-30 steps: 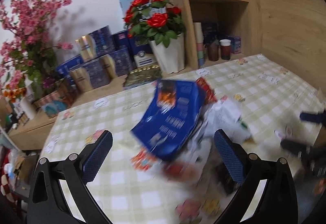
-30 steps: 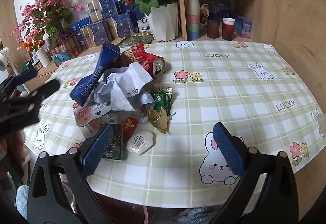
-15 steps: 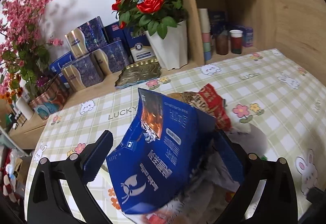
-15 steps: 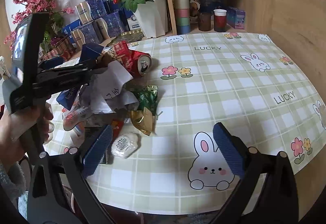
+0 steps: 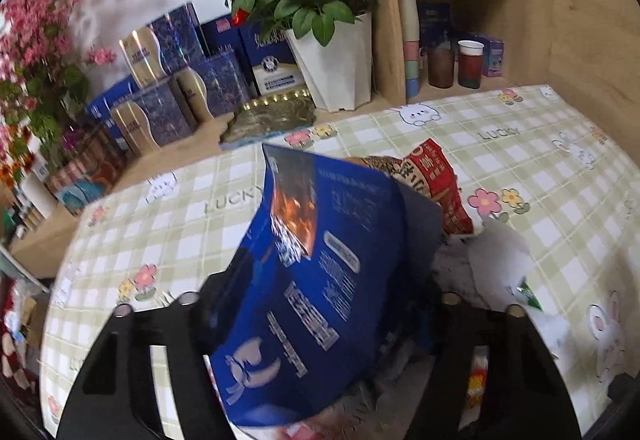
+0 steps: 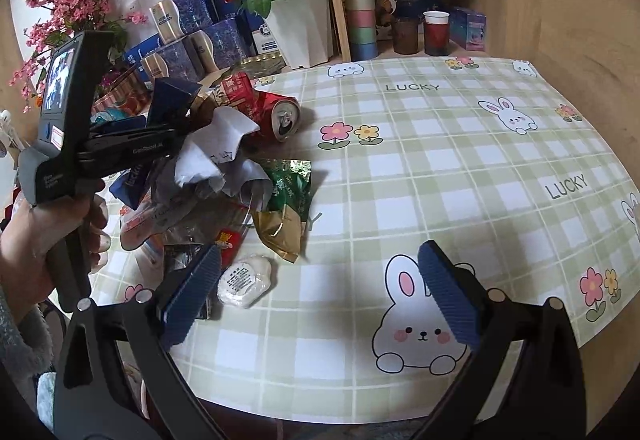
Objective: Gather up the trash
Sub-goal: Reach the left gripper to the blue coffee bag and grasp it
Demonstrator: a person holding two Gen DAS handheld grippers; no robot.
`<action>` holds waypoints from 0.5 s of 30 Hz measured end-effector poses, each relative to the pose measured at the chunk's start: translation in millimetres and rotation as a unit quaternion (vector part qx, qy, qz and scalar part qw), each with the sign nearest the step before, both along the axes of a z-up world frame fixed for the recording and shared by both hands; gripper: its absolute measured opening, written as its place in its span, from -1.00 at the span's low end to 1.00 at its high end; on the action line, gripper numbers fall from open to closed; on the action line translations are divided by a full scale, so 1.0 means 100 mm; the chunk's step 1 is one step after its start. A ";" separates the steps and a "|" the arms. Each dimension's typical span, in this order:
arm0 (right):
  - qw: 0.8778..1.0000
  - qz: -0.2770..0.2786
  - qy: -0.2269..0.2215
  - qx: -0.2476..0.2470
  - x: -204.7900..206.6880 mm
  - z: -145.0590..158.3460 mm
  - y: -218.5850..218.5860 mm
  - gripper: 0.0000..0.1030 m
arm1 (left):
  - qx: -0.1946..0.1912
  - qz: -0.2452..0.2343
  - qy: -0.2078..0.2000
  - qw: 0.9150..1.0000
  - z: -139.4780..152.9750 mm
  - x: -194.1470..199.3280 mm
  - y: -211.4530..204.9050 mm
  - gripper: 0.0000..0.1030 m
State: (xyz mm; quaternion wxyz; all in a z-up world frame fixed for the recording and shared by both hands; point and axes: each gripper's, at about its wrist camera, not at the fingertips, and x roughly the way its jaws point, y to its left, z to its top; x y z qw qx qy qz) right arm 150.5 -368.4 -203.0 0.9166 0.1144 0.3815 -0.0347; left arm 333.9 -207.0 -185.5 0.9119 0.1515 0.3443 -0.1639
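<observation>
A pile of trash lies on the checked tablecloth [image 6: 440, 167]: a blue snack bag [image 5: 320, 288], a red can [image 6: 264, 111], crumpled white paper [image 6: 216, 155], green [image 6: 290, 187] and gold [image 6: 280, 232] wrappers, and a white round packet [image 6: 244, 280]. My left gripper [image 5: 320, 304] has its fingers closed in on the blue bag [image 6: 170, 99], their tips hidden behind it. The left gripper also shows in the right wrist view [image 6: 168, 131]. My right gripper [image 6: 320, 292] is open and empty, low over the table's near edge beside the white packet.
A white pot of red roses [image 5: 332, 71], blue and gold boxes [image 5: 168, 95] and pink blossoms [image 5: 36, 39] line the back. A wooden shelf holds stacked cups [image 6: 360, 15] and drinks [image 6: 436, 31]. A wooden wall [image 6: 580, 19] stands at the right.
My left gripper moved into the pile and its fingers closed in around the blue bag. My right gripper shifted slightly nearer the white packet and stayed open.
</observation>
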 end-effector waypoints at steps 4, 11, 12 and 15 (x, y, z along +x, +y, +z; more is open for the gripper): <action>1.000 0.006 0.001 0.000 0.00 0.00 0.04 0.89 | -0.049 0.000 0.030 0.998 0.11 -0.01 0.21 -0.35; 1.000 0.021 -0.003 -0.001 0.02 0.03 0.14 0.89 | -0.100 0.015 0.029 0.994 0.38 -0.06 0.62 -0.62; 1.000 0.025 -0.004 -0.001 0.02 0.04 0.15 0.89 | -0.115 0.025 0.034 0.992 0.40 -0.05 0.72 -0.64; 0.999 0.042 -0.007 -0.007 0.05 0.05 0.23 0.89 | -0.140 0.050 0.046 0.988 0.40 -0.03 0.97 -0.67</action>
